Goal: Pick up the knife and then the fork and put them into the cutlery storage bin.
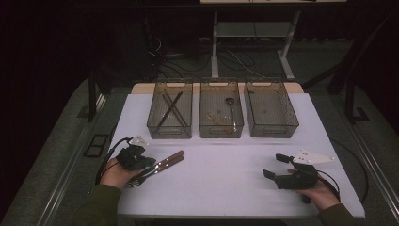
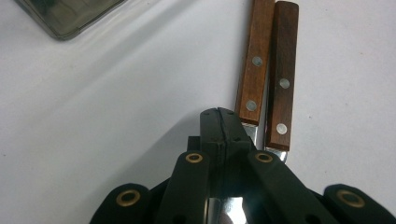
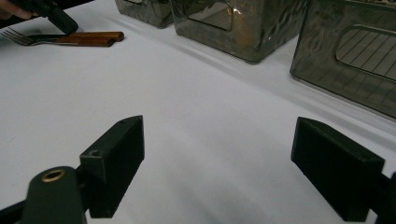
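Observation:
Two wooden-handled utensils [image 1: 170, 160] lie side by side on the white table [image 1: 221, 183], at the front left. One is a fork, its tines [image 1: 134, 181] pointing at the person. My left gripper [image 1: 149, 165] hovers over their metal necks. In the left gripper view its jaws [image 2: 218, 122] are pressed together with nothing between them, and the handles [image 2: 254, 70] lie just to their right. My right gripper [image 1: 276, 165] rests at the front right, open and holding nothing. The right gripper view shows its fingers wide apart [image 3: 224, 172] over bare table, with the utensils [image 3: 88, 38] far off.
Three clear grey bins stand in a row at the back. The left bin [image 1: 169, 132] holds two crossed utensils, the middle bin [image 1: 221, 133] a spoon [image 1: 229, 104], and I see nothing in the right bin [image 1: 273, 131]. The table's front edge runs close to both hands.

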A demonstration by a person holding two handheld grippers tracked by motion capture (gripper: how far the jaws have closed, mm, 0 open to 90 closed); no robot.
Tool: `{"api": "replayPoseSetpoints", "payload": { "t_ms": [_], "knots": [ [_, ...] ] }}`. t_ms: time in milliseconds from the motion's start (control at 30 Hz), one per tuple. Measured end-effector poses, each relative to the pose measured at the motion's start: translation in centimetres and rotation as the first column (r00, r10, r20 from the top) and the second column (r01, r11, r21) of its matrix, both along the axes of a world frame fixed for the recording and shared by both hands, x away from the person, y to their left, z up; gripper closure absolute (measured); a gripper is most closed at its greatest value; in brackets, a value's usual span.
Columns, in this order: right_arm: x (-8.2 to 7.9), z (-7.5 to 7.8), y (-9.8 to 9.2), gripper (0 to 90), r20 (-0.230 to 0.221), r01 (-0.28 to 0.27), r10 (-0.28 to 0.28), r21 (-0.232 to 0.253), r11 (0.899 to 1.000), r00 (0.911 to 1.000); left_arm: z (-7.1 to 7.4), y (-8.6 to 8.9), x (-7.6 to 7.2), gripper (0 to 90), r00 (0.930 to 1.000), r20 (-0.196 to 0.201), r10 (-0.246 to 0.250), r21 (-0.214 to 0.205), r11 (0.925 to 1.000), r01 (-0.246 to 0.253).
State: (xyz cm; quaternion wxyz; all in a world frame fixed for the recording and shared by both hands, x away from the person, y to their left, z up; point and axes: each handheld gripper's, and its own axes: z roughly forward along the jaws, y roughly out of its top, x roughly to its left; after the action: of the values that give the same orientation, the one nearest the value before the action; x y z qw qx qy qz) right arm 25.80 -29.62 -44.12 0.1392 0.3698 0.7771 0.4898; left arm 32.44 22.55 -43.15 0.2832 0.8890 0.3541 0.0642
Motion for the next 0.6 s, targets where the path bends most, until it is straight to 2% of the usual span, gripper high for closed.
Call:
{"api": "replayPoseSetpoints", "payload": {
  "t_ms": [100, 200, 233, 333, 500, 600],
  "knots": [
    [0.0, 0.0, 0.0, 17.0, 0.001, -0.001, 0.001, 0.001, 1.0, 1.0, 0.1, 0.0, -0.1, 89.6, 0.9999, 0.011, -0.002, 0.002, 1.0, 0.002],
    [0.0, 0.0, 0.0, 16.9, 0.004, -0.003, 0.003, 0.002, 1.0, 1.0, 0.5, -0.3, -0.3, 87.9, 0.9991, 0.041, 0.0, -0.024, 0.9997, 0.001],
    [0.0, 0.0, 0.0, 16.9, 0.003, -0.003, 0.003, 0.002, 1.0, 1.0, 0.7, -0.4, -0.4, 86.5, 0.9988, 0.047, -0.01, -0.024, 0.9997, 0.011],
    [0.0, 0.0, 0.0, 16.9, 0.003, -0.005, 0.005, 0.001, 1.0, 1.0, 0.9, -0.8, -0.6, 80.6, 0.997, 0.071, -0.031, -0.06, 0.9975, 0.035],
    [0.0, 0.1, 0.1, 17.0, 0.005, -0.007, 0.007, 0.004, 1.0, 1.0, 0.8, -1.2, -0.7, 77.3, 0.9958, 0.082, -0.04, -0.066, 0.9968, 0.045],
    [0.0, 0.1, 0.1, 16.9, 0.006, -0.008, 0.008, 0.003, 1.0, 0.9999, 0.5, -1.2, -0.6, 75.6, 0.9964, 0.072, -0.044, -0.083, 0.9953, 0.05]
  ]
}}
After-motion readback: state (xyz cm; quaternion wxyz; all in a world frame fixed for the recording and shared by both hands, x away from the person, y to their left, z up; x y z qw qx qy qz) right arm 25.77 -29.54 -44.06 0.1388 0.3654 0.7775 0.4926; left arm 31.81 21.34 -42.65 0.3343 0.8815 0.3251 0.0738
